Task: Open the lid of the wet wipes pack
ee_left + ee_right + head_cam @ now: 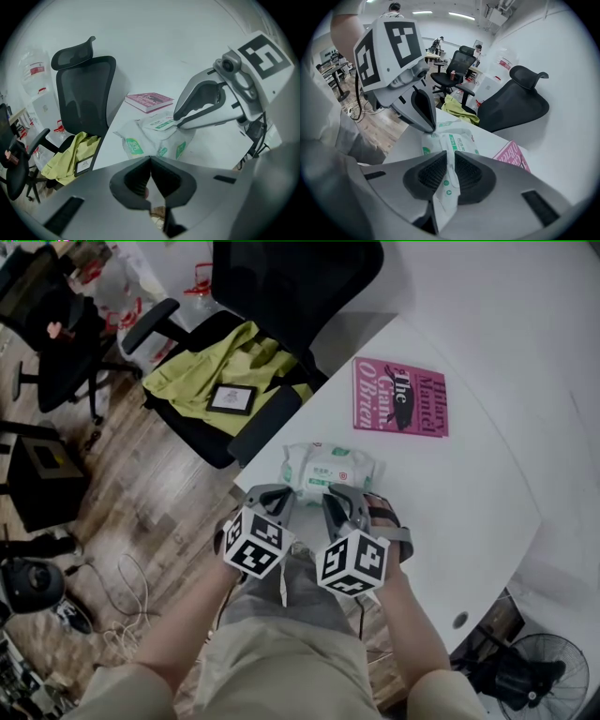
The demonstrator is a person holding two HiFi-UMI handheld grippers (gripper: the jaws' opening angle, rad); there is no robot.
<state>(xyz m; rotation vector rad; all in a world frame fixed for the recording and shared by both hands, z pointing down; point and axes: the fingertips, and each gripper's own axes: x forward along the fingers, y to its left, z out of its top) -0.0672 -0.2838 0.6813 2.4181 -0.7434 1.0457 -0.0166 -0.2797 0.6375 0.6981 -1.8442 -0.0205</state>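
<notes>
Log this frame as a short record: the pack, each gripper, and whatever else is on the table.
surface: white table
pack: wet wipes pack, lying flat near the table's front edge
right gripper: shut on a fold of the pack's film
left gripper: jaws together, tips at the pack's edge
other: pink book, beyond the pack, not touching it

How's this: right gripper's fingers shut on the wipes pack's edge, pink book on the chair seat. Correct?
Book's wrong: head view shows the pink book on the white table, beyond the wipes pack. The right gripper does grip the pack's edge.
</notes>
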